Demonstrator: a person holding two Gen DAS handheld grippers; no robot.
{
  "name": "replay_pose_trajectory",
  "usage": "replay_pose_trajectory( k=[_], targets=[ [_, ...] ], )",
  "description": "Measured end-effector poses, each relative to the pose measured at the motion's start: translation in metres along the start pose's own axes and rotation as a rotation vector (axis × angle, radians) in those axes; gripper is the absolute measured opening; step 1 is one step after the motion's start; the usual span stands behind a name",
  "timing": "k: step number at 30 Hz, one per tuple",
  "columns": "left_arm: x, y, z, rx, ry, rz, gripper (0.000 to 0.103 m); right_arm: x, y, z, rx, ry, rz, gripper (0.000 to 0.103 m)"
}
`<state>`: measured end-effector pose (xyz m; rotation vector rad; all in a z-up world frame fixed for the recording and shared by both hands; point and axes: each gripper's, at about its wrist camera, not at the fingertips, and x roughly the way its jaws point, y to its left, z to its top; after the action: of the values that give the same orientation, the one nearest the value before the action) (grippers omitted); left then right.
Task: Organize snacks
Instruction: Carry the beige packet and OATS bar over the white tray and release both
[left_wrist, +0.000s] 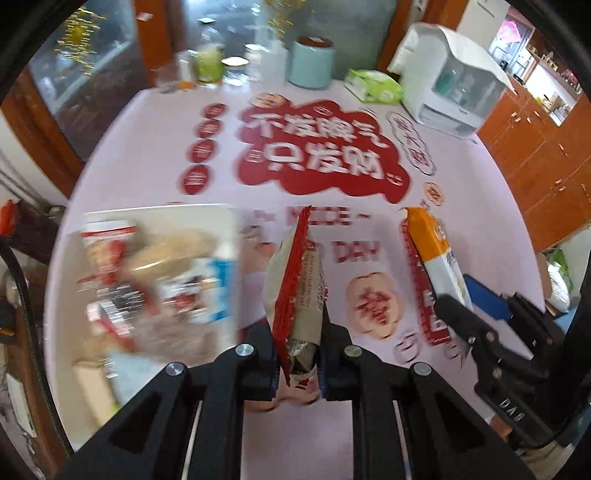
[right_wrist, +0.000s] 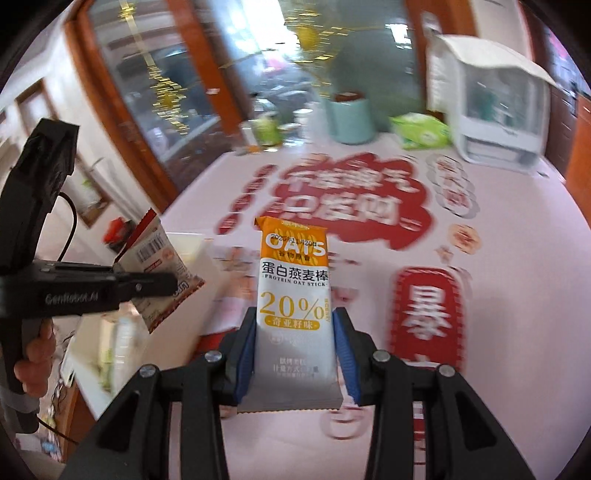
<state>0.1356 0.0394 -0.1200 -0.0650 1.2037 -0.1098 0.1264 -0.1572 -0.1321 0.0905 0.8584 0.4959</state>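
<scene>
My left gripper (left_wrist: 298, 332) is shut on a red-and-cream snack packet (left_wrist: 295, 280), held edge-on above the pink table mat (left_wrist: 147, 147). My right gripper (right_wrist: 295, 332) is shut on an orange-and-white protein oat stick packet (right_wrist: 295, 295), held upright above the mat. The oat stick also shows in the left wrist view (left_wrist: 439, 254), gripped by the right gripper (left_wrist: 456, 306). The left gripper (right_wrist: 162, 284) with its snack packet (right_wrist: 159, 269) shows at the left of the right wrist view. A white box (left_wrist: 221, 212) holding several snacks (left_wrist: 155, 280) sits left of the left gripper, blurred.
At the table's far edge stand a teal canister (left_wrist: 310, 62), a green wipes pack (left_wrist: 373, 86), a white dispenser (left_wrist: 450, 81) and small jars (left_wrist: 208, 62). Wooden cabinets (left_wrist: 535, 147) stand at the right. The mat has a red printed cloud (left_wrist: 321, 147).
</scene>
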Motion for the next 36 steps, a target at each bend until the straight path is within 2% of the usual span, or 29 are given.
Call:
replay_pose_trajectory(
  k=[7,11,17,27,30,31,32,33,34,36],
  targets=[
    [-0.038,0.072,-0.030,-0.036,-0.049,0.122,0.013,0.004,0.085,0.016,-0.096,-0.005,0.121,0.040],
    [-0.045,0.102,-0.042,-0.049,-0.051,0.153,0.013,0.011,0.124,0.020,-0.135,0.003,0.154,0.040],
    [-0.049,0.120,-0.048,-0.038,-0.067,0.190,0.014,0.023,0.159,0.024,-0.171,0.021,0.175,0.040],
    [-0.049,0.129,-0.043,-0.013,-0.081,0.230,0.017,0.031,0.184,0.042,-0.195,0.000,0.170,0.041],
    [-0.049,0.130,-0.043,-0.007,-0.086,0.230,0.024,0.036,0.187,0.046,-0.199,-0.011,0.149,0.041],
    [-0.050,0.130,-0.043,-0.008,-0.089,0.228,0.034,0.037,0.188,0.047,-0.203,-0.012,0.140,0.041],
    [-0.051,0.130,-0.043,-0.012,-0.093,0.227,0.057,0.039,0.190,0.047,-0.211,-0.012,0.121,0.042],
    [-0.052,0.131,-0.044,-0.020,-0.102,0.230,0.071,0.041,0.190,0.048,-0.216,-0.013,0.107,0.042],
    [-0.055,0.132,-0.044,-0.028,-0.115,0.240,0.091,0.042,0.191,0.048,-0.221,-0.014,0.083,0.045],
    [-0.058,0.132,-0.045,-0.025,-0.143,0.253,0.094,0.043,0.188,0.045,-0.213,-0.013,0.065,0.047]
  ],
)
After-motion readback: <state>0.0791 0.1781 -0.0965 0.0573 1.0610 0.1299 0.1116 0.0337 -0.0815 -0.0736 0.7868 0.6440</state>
